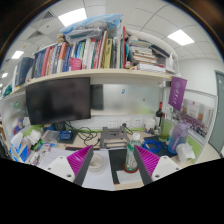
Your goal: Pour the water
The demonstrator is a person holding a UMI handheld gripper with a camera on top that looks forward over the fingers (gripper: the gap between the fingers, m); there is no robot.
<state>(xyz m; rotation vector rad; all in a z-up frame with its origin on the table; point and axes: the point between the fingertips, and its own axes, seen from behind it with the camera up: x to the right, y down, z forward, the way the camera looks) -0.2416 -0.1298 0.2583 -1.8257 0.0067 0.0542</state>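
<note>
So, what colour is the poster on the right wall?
Purple poster, seen best in the gripper view; the tool is open.

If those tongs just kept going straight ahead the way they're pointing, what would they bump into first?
Probably the small clear bottle with a green label, which stands just ahead of the open tongs, roughly in line with the gap between the fingers. Depth is hard to judge; behind it sits a grey metal block on the white desk.

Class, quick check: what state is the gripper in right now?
Gripper: open, holding nothing; a green bottle stands on the desk near the right finger, not gripped.
</note>
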